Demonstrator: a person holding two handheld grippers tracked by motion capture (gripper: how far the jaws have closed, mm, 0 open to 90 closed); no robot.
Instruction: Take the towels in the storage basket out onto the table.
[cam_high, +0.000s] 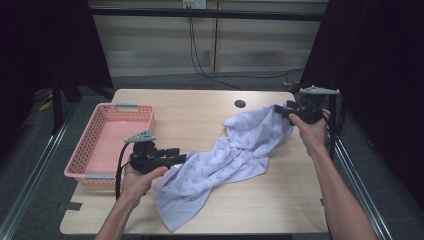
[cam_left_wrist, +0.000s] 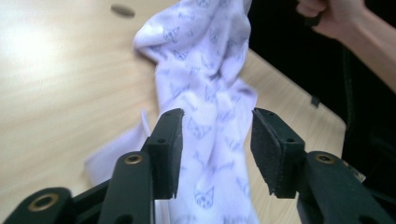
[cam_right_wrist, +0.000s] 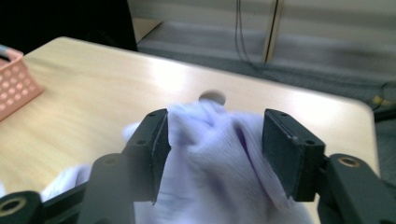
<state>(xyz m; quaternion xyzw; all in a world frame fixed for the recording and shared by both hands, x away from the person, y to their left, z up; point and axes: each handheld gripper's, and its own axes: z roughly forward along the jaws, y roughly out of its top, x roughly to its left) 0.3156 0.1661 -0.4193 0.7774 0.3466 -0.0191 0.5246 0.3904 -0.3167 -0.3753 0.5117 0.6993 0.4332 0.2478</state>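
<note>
We saw a pale lilac cotton towel printed with small cat faces (cam_high: 235, 155) lying twisted on the light wooden table (cam_high: 190, 112), its long axis running diagonally from the near-left edge up to the far right. Our left gripper (cam_high: 176, 157) sat at the towel's near-left end, jaws spread, cloth lying loose between them and not pinched. Our right gripper (cam_high: 281, 111) was at the far-right end, jaws likewise apart around a bunched fold, the pads not visibly pressing it. A pink perforated plastic basket (cam_high: 92, 137) stood just left of the left gripper, so we judged that hand the nearer for any transfer.
</note>
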